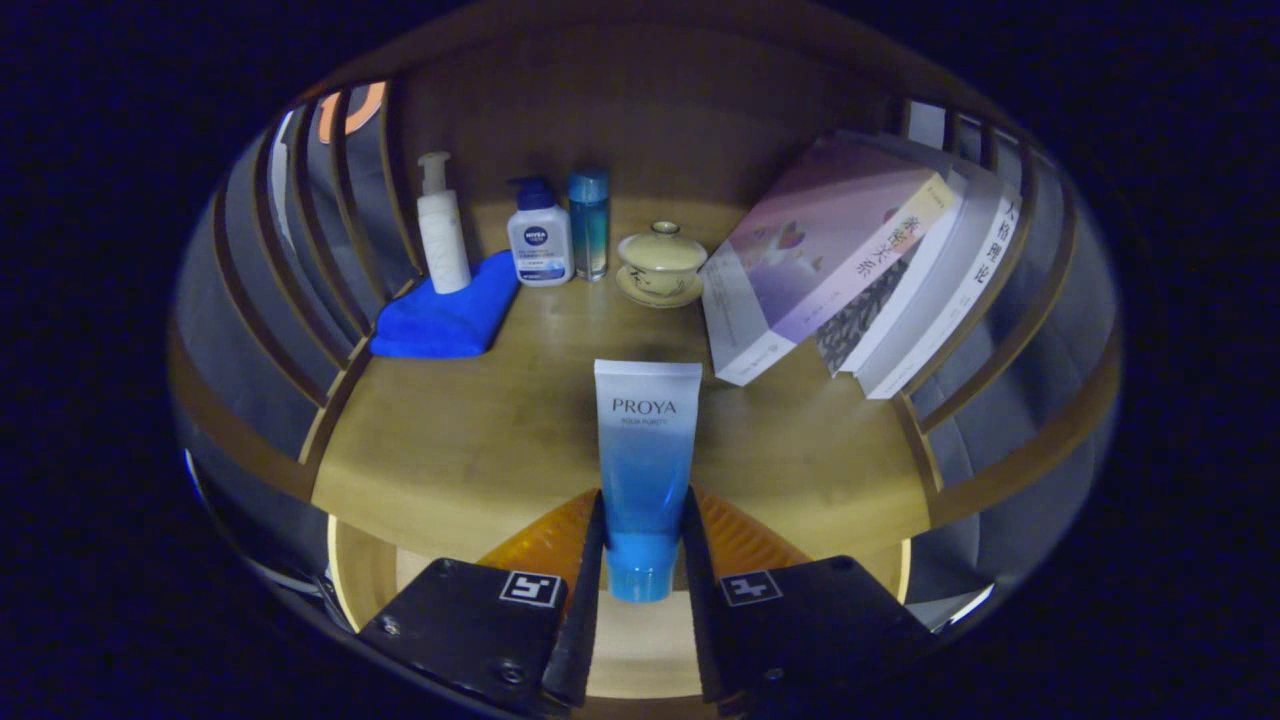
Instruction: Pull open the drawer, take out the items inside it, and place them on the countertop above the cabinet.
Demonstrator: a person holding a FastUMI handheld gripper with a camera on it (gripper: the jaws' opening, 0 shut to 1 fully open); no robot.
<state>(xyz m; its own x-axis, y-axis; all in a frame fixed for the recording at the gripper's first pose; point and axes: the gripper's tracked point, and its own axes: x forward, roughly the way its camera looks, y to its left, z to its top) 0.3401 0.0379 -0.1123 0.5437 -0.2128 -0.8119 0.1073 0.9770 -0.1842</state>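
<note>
My claw [645, 560] pinches the blue tube [646, 455] by its cap end at lower centre of frame, long axis pointing straight ahead over the wooden surface [470, 440], which I judge lies just beneath.

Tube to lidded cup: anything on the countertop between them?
No. In the gripper view, bare countertop separates the tube, clamped between the gripper fingers, from the lidded cup.
</note>
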